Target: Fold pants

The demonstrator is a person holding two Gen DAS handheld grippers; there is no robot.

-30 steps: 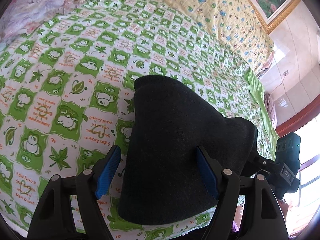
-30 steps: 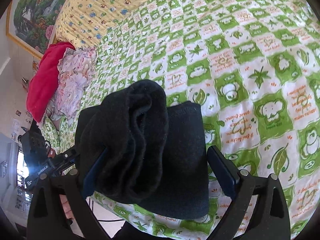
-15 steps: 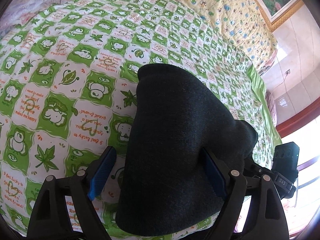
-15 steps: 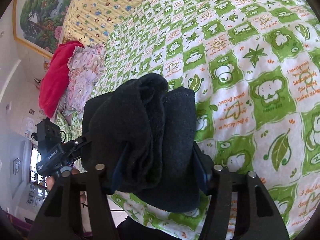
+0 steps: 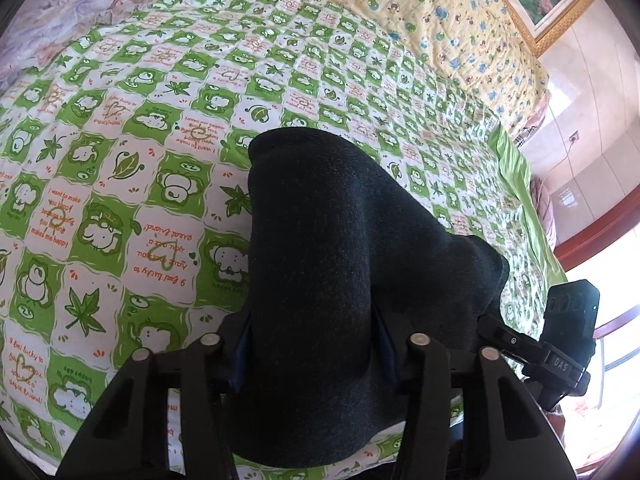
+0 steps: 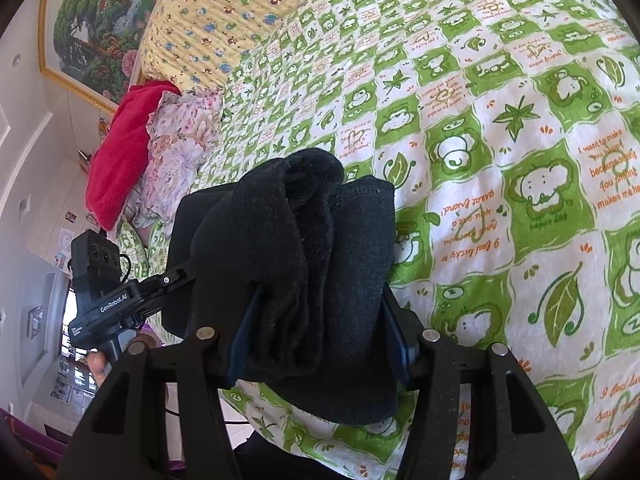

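Both tongs are clamped on the folded black pants [image 5: 320, 280], which lie near the edge of the bed on a green-and-white checked bedspread [image 5: 120, 200] printed with leaves, little animals and orange lettering. Left tongs [image 5: 312, 344] have just been closing, and their blue pads now press into the two sides of the smooth, rounded end of the bundle, so the cloth fills the gap between them. Right tongs [image 6: 320, 336] have just been closing too and grip the other end of the pants [image 6: 304, 264], where several stacked layers of the fold show as thick ridges with a stitched hem along the right-hand edge. Each wrist view catches the other tool at its edge: the right tongs appear at the lower right of the left view [image 5: 560, 344], and the left tongs at the lower left of the right view [image 6: 112, 292], where a fingertip of the person's hand [image 6: 96, 364] shows under the handle (only a small part is visible). Farther up the bed lies a yellow quilt [image 6: 224, 20] with small blue and brown figures, and beside it a red cloth [image 6: 120, 152] and a pale floral cloth [image 6: 176, 152] are piled together. A gold-framed painting [image 6: 92, 20] hangs on the wall behind them.
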